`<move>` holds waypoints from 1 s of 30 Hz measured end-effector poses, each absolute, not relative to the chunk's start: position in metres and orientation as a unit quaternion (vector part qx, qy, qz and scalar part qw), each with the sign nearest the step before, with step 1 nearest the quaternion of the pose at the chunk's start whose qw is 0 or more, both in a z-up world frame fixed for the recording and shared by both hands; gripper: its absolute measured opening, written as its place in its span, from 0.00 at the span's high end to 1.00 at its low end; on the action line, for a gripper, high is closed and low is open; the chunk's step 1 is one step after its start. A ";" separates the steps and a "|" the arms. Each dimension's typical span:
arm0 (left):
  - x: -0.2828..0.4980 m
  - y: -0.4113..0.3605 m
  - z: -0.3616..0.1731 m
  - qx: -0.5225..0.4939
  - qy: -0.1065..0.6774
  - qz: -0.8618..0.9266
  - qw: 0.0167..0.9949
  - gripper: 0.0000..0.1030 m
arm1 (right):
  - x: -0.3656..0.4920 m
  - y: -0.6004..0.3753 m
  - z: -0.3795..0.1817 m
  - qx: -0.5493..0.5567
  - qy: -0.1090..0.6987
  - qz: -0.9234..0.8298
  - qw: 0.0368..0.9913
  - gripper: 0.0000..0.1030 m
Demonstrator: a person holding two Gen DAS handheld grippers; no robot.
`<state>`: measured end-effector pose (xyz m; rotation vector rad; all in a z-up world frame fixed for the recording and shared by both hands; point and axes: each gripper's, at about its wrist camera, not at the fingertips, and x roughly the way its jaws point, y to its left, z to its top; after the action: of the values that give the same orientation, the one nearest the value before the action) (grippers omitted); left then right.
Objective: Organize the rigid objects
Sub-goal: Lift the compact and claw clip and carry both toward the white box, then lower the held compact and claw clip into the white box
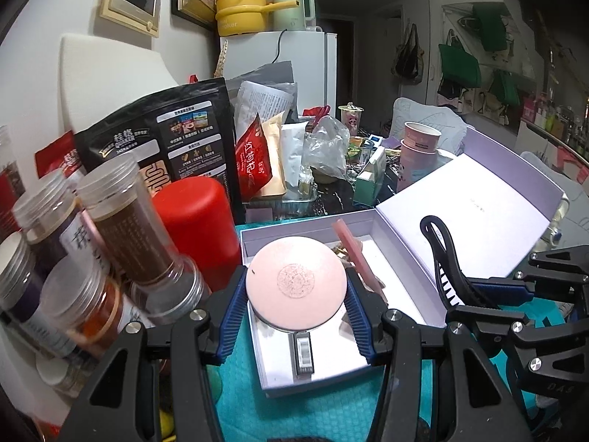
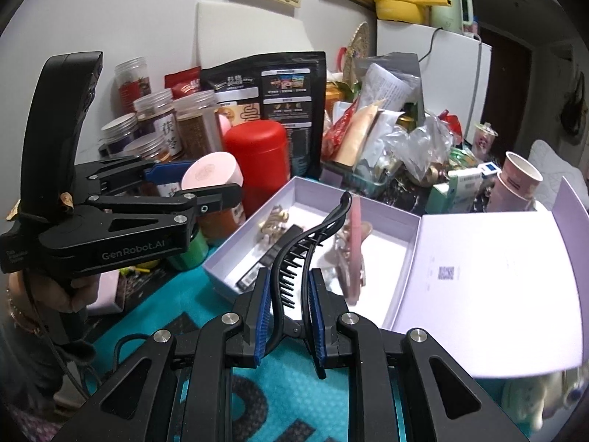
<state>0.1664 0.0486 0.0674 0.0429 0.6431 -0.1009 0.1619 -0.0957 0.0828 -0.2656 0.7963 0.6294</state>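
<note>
Grippers first, nearest the lenses. My left gripper is closed on a round pink case, one blue pad on each side of it. My right gripper is clamped on a black hair clip, pads pressing its hinge end, the toothed end pointing away from me.

The left view looks straight down the flat face of the case, with its embossed round mark; below it lies the open white box. The right view gives the case from the side and shows it held up in the air, left of the box and in front of a red canister. That height cannot be read from the left view.

Box contents: a black bar with a barcode label, a pink strip leaning on edge, and some gold pieces that only the right view shows clearly. The box lid is folded open to the right. The box sits on a teal mat.

Farther back: clear jars at left, a black pouch behind the canister, stacked pink paper cups, and a yellow pot on a white fridge.
</note>
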 end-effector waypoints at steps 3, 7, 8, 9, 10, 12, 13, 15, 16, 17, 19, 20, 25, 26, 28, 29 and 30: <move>0.180 0.051 0.064 0.019 0.319 -0.051 0.946 0.51 | 0.173 -0.095 0.079 -0.125 0.384 0.297 0.865 0.81; 0.199 0.052 0.058 0.019 0.325 -0.054 0.944 0.51 | 0.191 -0.093 0.073 -0.123 0.389 0.295 0.864 0.81; 0.204 0.053 0.056 0.018 0.327 -0.055 0.943 0.51 | 0.195 -0.093 0.071 -0.123 0.390 0.294 0.864 0.81; 0.208 0.053 0.055 0.018 0.329 -0.056 0.942 0.51 | 0.200 -0.092 0.069 -0.122 0.392 0.293 0.863 0.81; 0.213 0.053 0.052 0.018 0.332 -0.056 0.941 0.51 | 0.204 -0.092 0.067 -0.122 0.393 0.293 0.863 0.81; 0.220 0.052 0.049 0.019 0.336 -0.057 0.940 0.51 | 0.211 -0.091 0.064 -0.121 0.395 0.293 0.862 0.81; 0.225 0.052 0.047 0.018 0.338 -0.058 0.939 0.51 | 0.214 -0.091 0.062 -0.121 0.396 0.292 0.862 0.81; 0.232 0.052 0.042 0.017 0.343 -0.059 0.937 0.51 | 0.220 -0.090 0.059 -0.122 0.397 0.293 0.861 0.81; 0.236 0.052 0.040 0.017 0.345 -0.059 0.937 0.51 | 0.224 -0.089 0.058 -0.123 0.397 0.293 0.861 0.81; 0.240 0.051 0.037 0.017 0.348 -0.059 0.935 0.51 | 0.227 -0.089 0.057 -0.123 0.398 0.292 0.861 0.81; 0.246 0.051 0.033 0.017 0.353 -0.061 0.933 0.51 | 0.233 -0.089 0.054 -0.121 0.400 0.291 0.861 0.81; 0.249 0.051 0.030 0.017 0.356 -0.062 0.932 0.51 | 0.236 -0.089 0.051 -0.120 0.402 0.290 0.860 0.81; 0.262 0.048 0.013 0.018 0.376 -0.067 0.924 0.51 | 0.248 -0.088 0.038 -0.120 0.414 0.288 0.855 0.81; 0.263 0.047 0.011 0.018 0.379 -0.067 0.923 0.51 | 0.250 -0.088 0.035 -0.120 0.416 0.288 0.854 0.81; 0.267 0.047 0.007 0.019 0.385 -0.068 0.920 0.51 | 0.254 -0.087 0.028 -0.119 0.422 0.287 0.852 0.81; 0.268 0.046 0.004 0.020 0.387 -0.069 0.919 0.51 | 0.256 -0.087 0.026 -0.118 0.424 0.287 0.851 0.81; 0.269 0.046 0.002 0.021 0.390 -0.070 0.918 0.51 | 0.257 -0.086 0.023 -0.117 0.427 0.287 0.849 0.81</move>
<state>0.2687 0.0458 0.0024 0.0428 0.8023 -0.1444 0.2572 -0.0865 0.0227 -0.2466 0.9007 0.6053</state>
